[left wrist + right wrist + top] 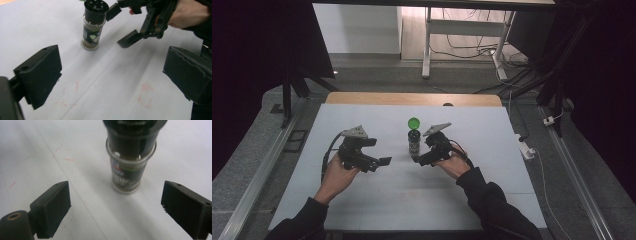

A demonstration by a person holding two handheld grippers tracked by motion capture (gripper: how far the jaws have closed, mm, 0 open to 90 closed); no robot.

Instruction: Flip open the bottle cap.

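On the white table point(362, 200) two hands work with black grippers, and I start at the left side. Over there the left gripper point(379, 161) hangs just above the table, off to the side of the little spice jar point(414, 141). Its jaws stand wide apart and nothing is between them. Next, in the middle, the spice jar stands upright on the table with its dark lid on, and a green ball point(414, 122) sits right behind its top. From the left gripper view the jar point(92, 25) stands alone, with no pad touching it. Then, at the right, the right gripper point(424, 159) is just beside the jar, low down near its foot. Its jaws are spread wide too, and the jar point(128, 160) stands a bit ahead of them, with a gap on both sides. So I think the jar has been let go and set down, and both grippers are free. To pick it up again, one gripper would need to slide forward around the jar and squeeze gently, so it does not tip over.
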